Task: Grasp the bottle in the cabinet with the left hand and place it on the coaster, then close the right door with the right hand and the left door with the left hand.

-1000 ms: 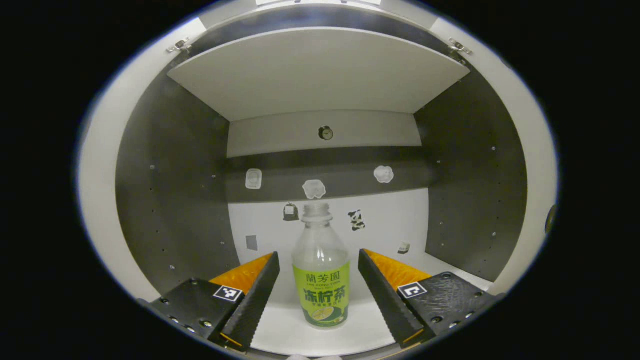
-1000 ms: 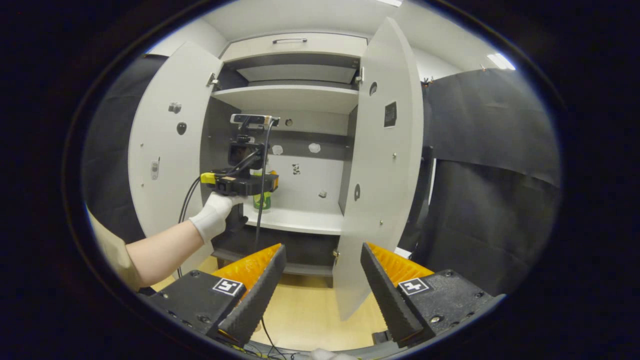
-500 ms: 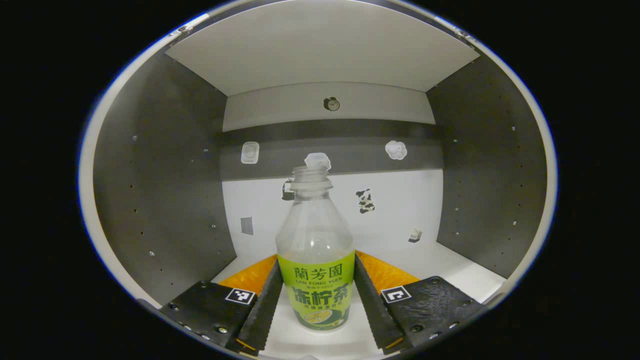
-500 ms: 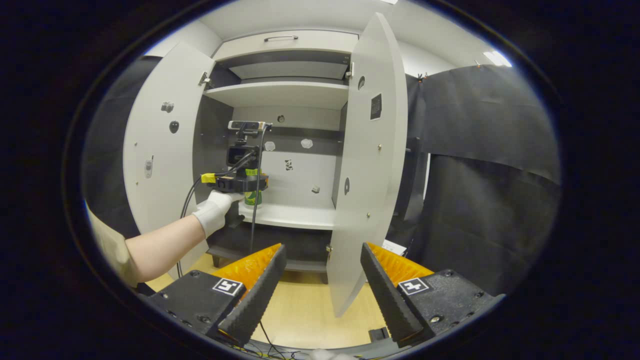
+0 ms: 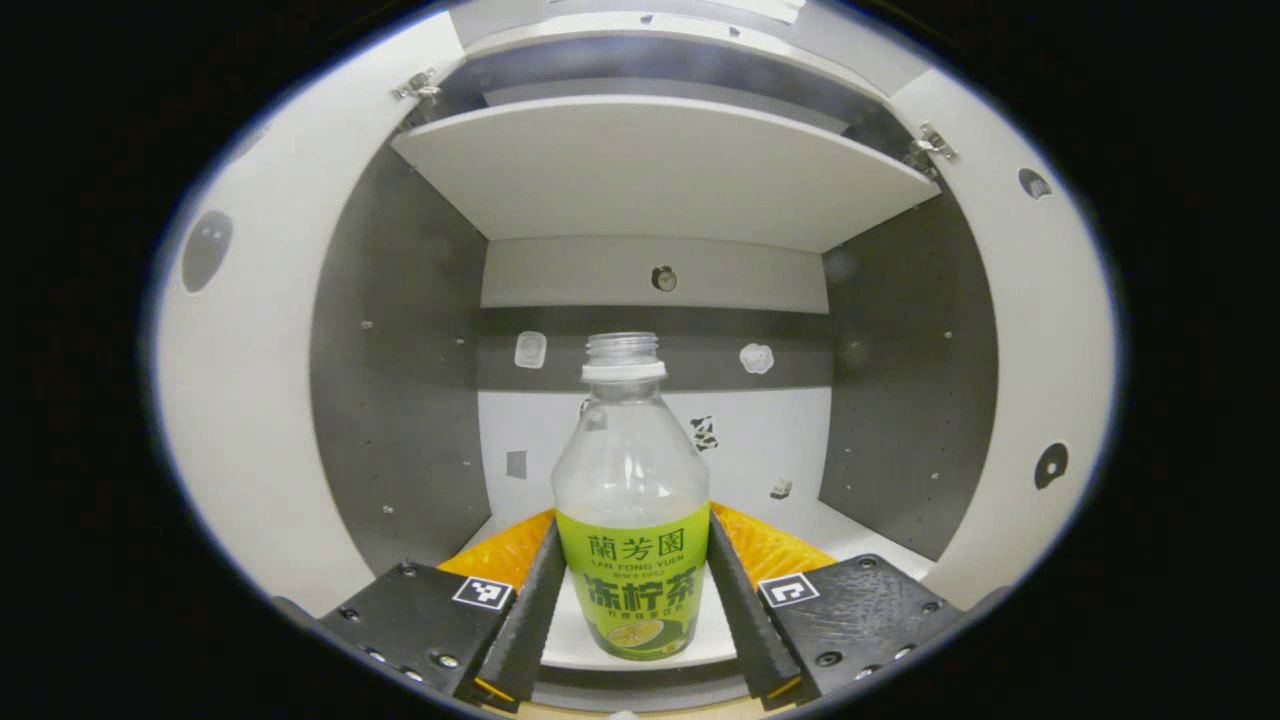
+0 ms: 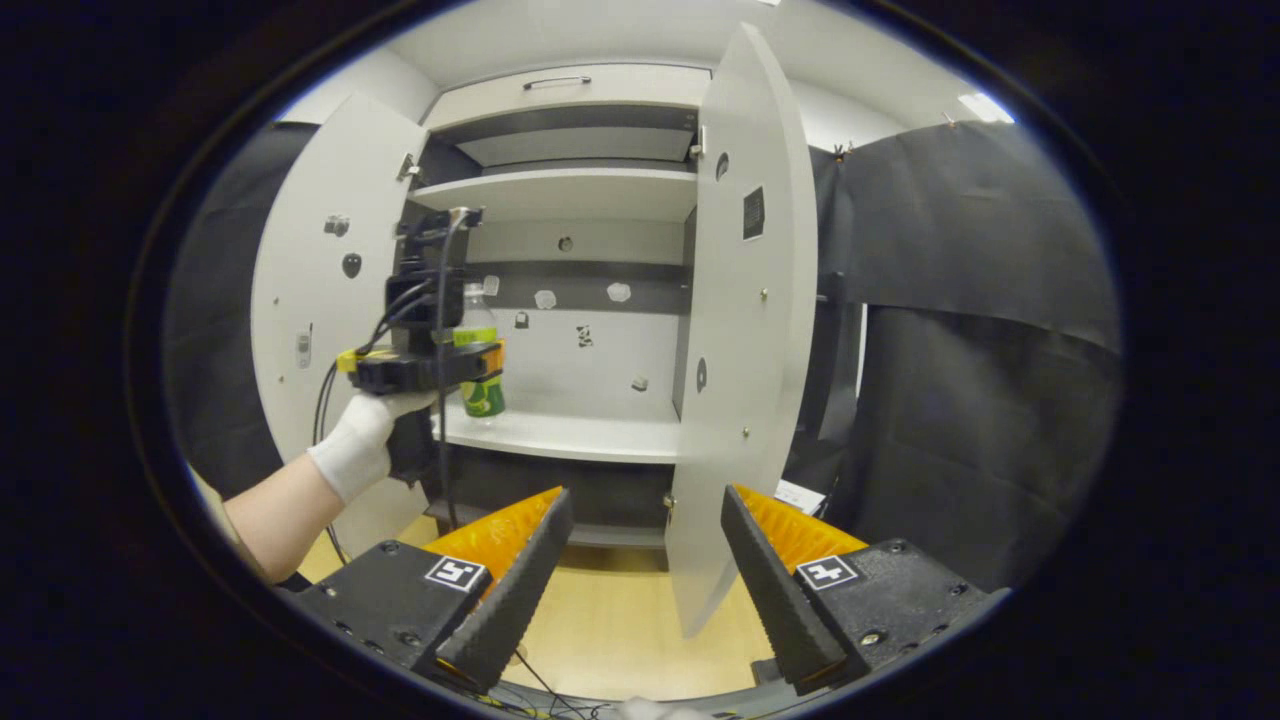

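My left gripper (image 5: 632, 600) pinches the bottle (image 5: 631, 500) upright at its label, both fingers pressing, at the cabinet shelf's (image 6: 570, 437) front edge. Right gripper view adds the gloved hand (image 6: 355, 455); right gripper (image 6: 640, 570) spread, facing the open right door (image 6: 745, 330).

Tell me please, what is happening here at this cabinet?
A person holds tongs in each hand in front of an open cabinet. The left tongs are shut on a bottle with a green label and no cap, by the front edge of the shelf. The right tongs hang open, away from the right door. Both doors are open.
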Action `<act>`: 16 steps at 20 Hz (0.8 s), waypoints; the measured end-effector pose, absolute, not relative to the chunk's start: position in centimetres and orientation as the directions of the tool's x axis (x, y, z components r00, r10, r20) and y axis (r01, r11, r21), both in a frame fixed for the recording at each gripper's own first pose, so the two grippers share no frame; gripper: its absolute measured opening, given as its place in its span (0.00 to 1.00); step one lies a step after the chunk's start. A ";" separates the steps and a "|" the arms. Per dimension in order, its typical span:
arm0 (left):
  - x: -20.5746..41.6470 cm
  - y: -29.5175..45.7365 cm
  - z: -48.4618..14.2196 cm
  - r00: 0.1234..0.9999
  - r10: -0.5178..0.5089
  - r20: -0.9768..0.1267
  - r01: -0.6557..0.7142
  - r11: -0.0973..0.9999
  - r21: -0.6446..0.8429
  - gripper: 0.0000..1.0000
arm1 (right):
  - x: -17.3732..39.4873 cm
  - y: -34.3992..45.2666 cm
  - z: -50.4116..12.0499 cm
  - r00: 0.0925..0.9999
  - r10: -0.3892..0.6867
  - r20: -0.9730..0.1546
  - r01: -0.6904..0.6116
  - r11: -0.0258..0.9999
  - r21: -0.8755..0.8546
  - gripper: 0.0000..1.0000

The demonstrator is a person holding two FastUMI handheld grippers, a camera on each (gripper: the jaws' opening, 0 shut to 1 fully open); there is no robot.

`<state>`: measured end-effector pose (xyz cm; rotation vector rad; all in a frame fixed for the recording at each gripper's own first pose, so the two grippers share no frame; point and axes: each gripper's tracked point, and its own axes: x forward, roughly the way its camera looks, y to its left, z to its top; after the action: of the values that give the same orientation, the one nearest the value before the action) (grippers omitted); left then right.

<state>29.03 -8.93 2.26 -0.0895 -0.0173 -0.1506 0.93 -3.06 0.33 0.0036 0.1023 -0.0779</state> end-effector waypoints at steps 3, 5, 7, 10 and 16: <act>24.3 -8.4 0.7 0.981 -0.191 0.040 0.194 0.976 -0.095 0.75 | 0.7 -3.1 0.0 0.991 -0.081 -0.109 0.081 0.997 0.001 0.98; 21.9 -8.2 -1.1 0.979 -0.203 0.011 0.203 0.976 -0.078 0.75 | 0.3 -3.1 -0.5 0.989 -0.081 -0.121 0.081 0.997 0.000 0.98; 19.7 -8.4 -2.5 0.975 -0.221 0.000 0.221 0.973 -0.063 0.75 | 0.0 -3.1 -1.2 0.987 -0.080 -0.137 0.080 0.997 -0.001 0.98; 16.8 -9.0 -5.2 0.970 -0.243 -0.007 0.243 0.970 -0.029 0.78 | -0.7 -3.1 -2.2 0.984 -0.081 -0.159 0.082 0.997 -0.005 0.98; 11.6 -12.0 -12.2 0.947 -0.315 -0.059 0.314 0.949 -0.021 0.75 | -1.6 -3.2 -4.2 0.976 -0.091 -0.200 0.094 0.996 0.007 0.98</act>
<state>11.62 -12.03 -12.22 -0.0118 0.0617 -0.3203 -1.59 -3.20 -4.24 0.0167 0.2010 -0.0934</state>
